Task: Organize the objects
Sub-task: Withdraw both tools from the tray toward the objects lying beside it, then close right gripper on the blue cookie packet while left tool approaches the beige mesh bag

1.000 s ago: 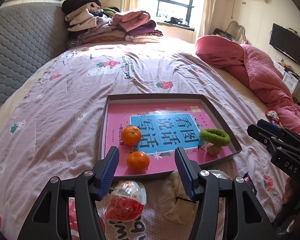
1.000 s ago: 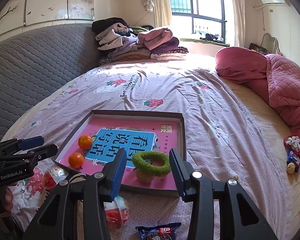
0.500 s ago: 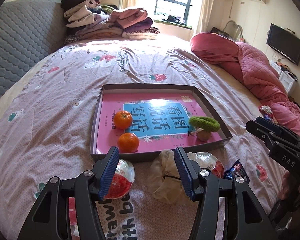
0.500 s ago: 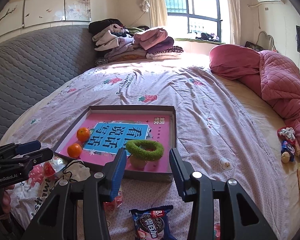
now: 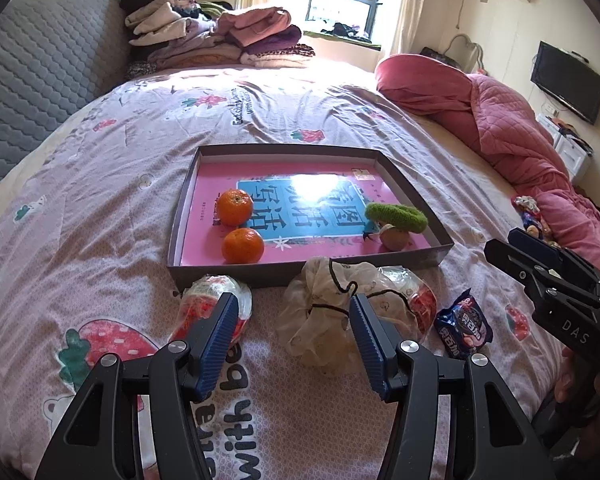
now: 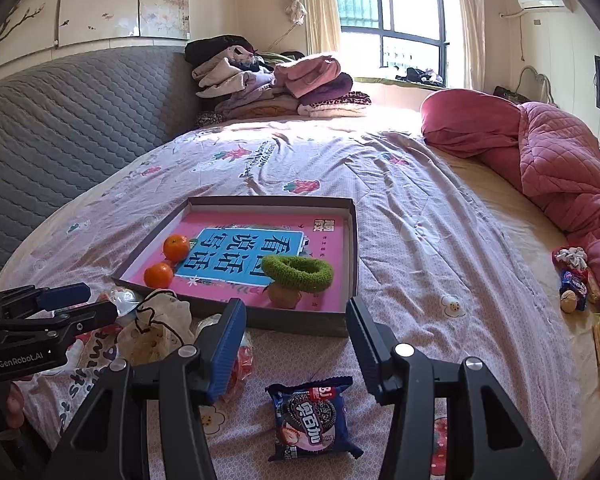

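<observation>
A shallow cardboard box lies on the bed, lined with a pink and blue book. In it are two oranges and a green scrunchie on a small brown fruit. In front of the box lie two clear-wrapped red snacks, a beige drawstring pouch and a blue cookie packet. My left gripper is open and empty, above the pouch and snack. My right gripper is open and empty, above the cookie packet.
A pink quilt lies bunched along the right side. Folded clothes are stacked at the far end. A grey padded headboard runs along the left. Small snacks and a scrunchie lie by the quilt.
Both grippers have pulled back from the box toward the near bed edge. The pouch, wrapped snacks and cookie packet have come fully into view. Both stay open.
</observation>
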Demonstrator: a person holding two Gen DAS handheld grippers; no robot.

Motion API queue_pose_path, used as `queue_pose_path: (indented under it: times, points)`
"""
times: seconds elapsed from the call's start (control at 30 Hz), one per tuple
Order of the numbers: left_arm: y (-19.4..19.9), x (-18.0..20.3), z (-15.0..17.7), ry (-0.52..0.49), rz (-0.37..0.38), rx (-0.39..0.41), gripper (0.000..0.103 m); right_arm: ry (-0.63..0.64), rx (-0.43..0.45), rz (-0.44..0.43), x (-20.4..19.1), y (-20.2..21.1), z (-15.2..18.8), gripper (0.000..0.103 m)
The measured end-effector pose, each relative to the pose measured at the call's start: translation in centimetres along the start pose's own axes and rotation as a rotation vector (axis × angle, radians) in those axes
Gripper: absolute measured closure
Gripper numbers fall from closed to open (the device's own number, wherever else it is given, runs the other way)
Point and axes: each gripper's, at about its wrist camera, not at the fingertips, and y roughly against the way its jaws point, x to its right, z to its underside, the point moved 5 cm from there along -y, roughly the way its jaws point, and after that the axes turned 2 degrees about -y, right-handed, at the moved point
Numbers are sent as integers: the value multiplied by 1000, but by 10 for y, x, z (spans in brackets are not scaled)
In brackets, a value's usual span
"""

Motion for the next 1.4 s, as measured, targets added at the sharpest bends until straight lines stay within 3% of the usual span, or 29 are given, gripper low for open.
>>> queue_pose_path:
  times: [1.4]
  points:
    - [-11, 16, 29, -30, 4, -86, 44, -1, -92, 15, 7, 5, 42, 50]
